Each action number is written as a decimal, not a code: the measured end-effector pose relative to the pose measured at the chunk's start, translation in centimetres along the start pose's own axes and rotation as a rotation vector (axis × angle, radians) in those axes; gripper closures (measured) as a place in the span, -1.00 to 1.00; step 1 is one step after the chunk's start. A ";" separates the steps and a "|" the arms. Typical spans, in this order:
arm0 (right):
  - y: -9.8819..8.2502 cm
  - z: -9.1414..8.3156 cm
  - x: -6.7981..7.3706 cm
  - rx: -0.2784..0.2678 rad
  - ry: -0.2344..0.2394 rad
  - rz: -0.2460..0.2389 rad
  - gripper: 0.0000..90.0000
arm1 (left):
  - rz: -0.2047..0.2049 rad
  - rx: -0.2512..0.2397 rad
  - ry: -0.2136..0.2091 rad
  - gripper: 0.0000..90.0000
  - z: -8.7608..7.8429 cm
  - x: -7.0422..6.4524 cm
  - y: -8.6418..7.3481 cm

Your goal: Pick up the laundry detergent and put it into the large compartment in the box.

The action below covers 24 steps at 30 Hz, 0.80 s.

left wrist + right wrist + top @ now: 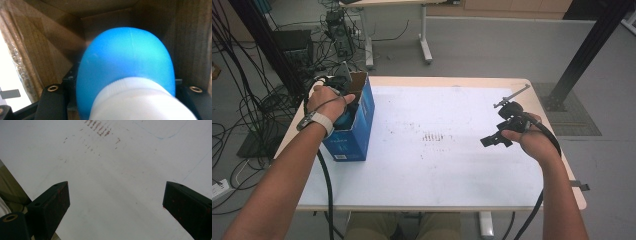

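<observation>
A rounded blue plastic bottle with a ribbed white cap (125, 72) is seen inside the open-topped blue cardboard box with bare brown inner walls (357, 125), which stands at the counter's (452, 165) left edge. In the left gripper view the bottle is pointed base-first into the box, cap towards the camera, and the brown walls are seen close around it.

The step in hand is judged to be the setting of the bottle into the box. It would be done well if the bottle were kept centred between the box walls and lowered until its base is borne by the box bottom before any release, so that nothing is dropped or wedged against a flap.

The left gripper (343, 102) is sunk into the mouth of the box, and its fingers are seen flanking the bottle's shoulder; the bottle is taken to be clasped between them, although the contact itself is hidden by the cap.

Well to the right of the box, the right gripper (493, 140) is held above the bare counter, its fingers (53, 202) spread wide with nothing between them.
</observation>
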State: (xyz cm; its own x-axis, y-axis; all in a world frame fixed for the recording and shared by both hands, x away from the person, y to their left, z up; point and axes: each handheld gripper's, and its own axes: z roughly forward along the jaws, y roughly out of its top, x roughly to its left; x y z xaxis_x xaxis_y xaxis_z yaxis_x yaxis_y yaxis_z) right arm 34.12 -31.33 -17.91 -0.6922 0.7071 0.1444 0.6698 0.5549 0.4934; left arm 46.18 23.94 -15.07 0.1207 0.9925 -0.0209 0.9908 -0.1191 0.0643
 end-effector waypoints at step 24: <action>-0.1 0.1 0.0 0.000 0.001 -0.002 -0.84 | 0.008 -0.011 -0.008 -0.35 0.0 0.3 -0.2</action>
State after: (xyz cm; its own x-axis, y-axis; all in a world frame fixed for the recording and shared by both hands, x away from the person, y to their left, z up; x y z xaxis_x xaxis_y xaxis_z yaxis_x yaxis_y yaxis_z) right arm 34.08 -31.29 -18.04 -0.6939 0.7054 0.1445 0.6684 0.5563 0.4937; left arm 46.02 24.25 -15.04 0.1289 0.9912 -0.0284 0.9891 -0.1265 0.0755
